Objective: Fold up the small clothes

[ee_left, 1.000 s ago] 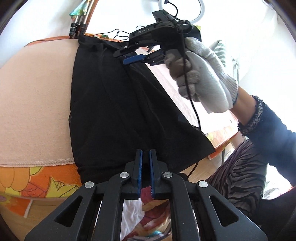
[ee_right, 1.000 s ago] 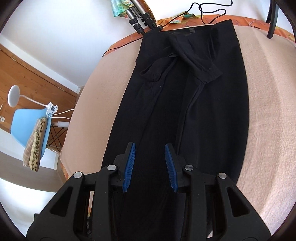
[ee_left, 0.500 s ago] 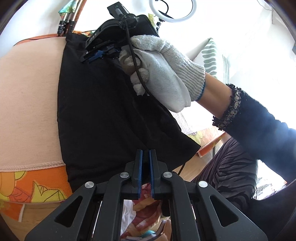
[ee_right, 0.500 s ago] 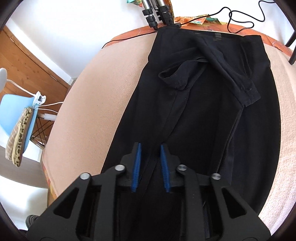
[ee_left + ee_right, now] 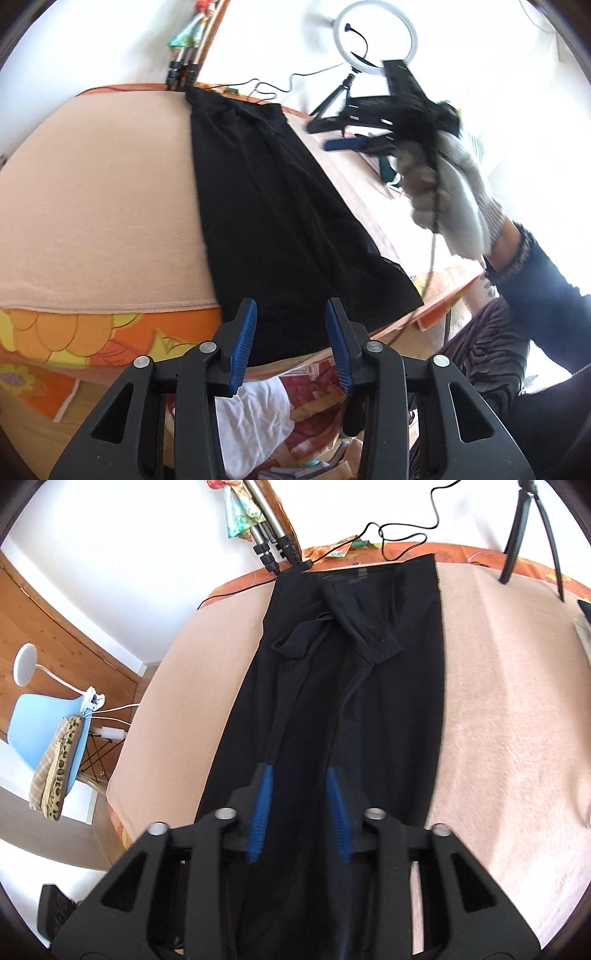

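Left wrist: black garment flat on table; both grippers' fingers just released, empty.

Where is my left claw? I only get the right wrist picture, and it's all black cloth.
Observer: The left gripper hangs at the near hem of the black garment. Its jaws have just been opening, and the pads press on nothing.
Operator: Is the cloth all on the pink blanket?
Observer: No. The hem reaches past the peach blanket onto an orange flowered tablecloth.
Operator: What's way at the back?
Observer: A ring light on a small tripod, at the far right.
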{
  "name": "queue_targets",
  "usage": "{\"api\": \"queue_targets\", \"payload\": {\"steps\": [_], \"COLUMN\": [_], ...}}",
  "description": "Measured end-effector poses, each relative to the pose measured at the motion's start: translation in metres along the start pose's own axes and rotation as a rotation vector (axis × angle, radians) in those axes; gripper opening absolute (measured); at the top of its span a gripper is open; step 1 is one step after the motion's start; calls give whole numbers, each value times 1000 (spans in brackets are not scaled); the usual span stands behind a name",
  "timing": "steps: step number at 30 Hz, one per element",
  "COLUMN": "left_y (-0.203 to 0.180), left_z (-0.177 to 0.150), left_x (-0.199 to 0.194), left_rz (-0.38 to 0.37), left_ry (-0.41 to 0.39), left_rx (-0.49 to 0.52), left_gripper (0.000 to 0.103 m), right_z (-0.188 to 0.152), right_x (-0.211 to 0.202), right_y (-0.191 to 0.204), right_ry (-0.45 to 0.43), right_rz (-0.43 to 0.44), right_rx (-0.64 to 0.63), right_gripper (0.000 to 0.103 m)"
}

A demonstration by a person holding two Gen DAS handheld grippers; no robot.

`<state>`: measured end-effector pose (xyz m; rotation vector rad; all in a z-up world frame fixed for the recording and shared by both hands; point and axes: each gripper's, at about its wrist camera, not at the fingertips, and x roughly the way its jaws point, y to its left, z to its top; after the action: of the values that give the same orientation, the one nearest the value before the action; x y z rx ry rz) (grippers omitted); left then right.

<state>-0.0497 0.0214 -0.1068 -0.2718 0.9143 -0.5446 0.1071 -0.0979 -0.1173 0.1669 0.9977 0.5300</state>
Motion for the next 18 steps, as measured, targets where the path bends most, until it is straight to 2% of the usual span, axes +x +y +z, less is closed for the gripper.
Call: {"api": "queue_targets", "payload": {"steps": [2,8,12,15,17,18], "left_y": [17,37,26,25,28,28], "left_z": [0,-7,-9,-12,-13,-14], "left_x": [0,20,23,24,23,22], "left_rz": [-3,-60,-64,-51,-56,-55], "left_ry": [19,113,126,122,117,115], "left_rx": [-71,-211,-177,-167,-177,-176], "left_gripper": [37,37,35,33,17,13], "right_z": [-22,-104,-146,-166,-173,-175], "right_x": [-26,-57,-57,-60,-58,-55], "right_y": [-6,-29,-31,-21,-17,-16], "right_ry": [-26,34,100,110,116,123], "right_rz": [-2,1,62,28,13,10], "right_rx": [-3,28,36,-22,-39,-44], "right_gripper": [61,61,60,57,53,47]}}
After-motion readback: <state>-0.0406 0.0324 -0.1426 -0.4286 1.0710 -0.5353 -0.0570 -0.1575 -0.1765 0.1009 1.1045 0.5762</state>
